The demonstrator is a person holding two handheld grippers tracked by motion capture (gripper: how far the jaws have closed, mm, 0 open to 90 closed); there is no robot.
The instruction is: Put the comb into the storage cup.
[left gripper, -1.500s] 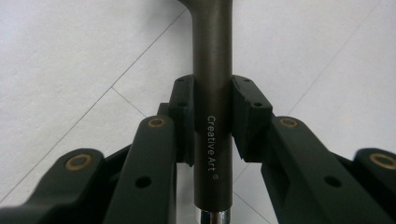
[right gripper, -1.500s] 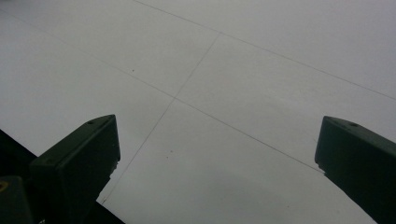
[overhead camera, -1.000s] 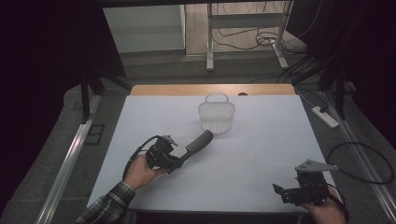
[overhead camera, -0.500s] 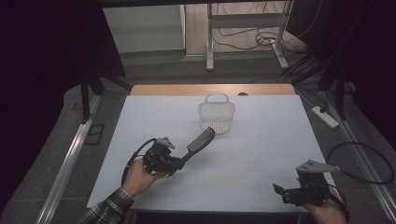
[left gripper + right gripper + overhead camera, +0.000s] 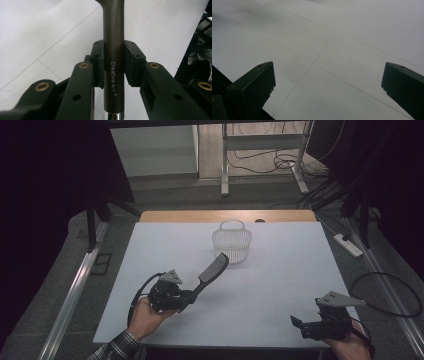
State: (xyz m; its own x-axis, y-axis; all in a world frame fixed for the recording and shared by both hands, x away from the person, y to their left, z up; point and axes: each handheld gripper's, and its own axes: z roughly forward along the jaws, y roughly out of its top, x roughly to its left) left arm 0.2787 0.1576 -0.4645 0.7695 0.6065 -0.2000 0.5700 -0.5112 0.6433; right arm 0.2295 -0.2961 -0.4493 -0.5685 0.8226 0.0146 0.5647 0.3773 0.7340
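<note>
A dim lab recording bay is showing itself: black curtains (image 5: 55, 165) are flanking a white-topped table (image 5: 280, 270), with loose black cables (image 5: 270, 162) lying at the frame's upper middle.

The left claw (image 5: 192, 292) is matt black, with brass-coloured pivot bushings, small screw holes along its arms, a grey three-cornered plate on top and a black cable looping off at about 8 o'clock. The right claw (image 5: 296, 322) is the same black build with its own grey plate. A checked black-and-white sleeve (image 5: 117, 347) covers the left forearm.
</note>
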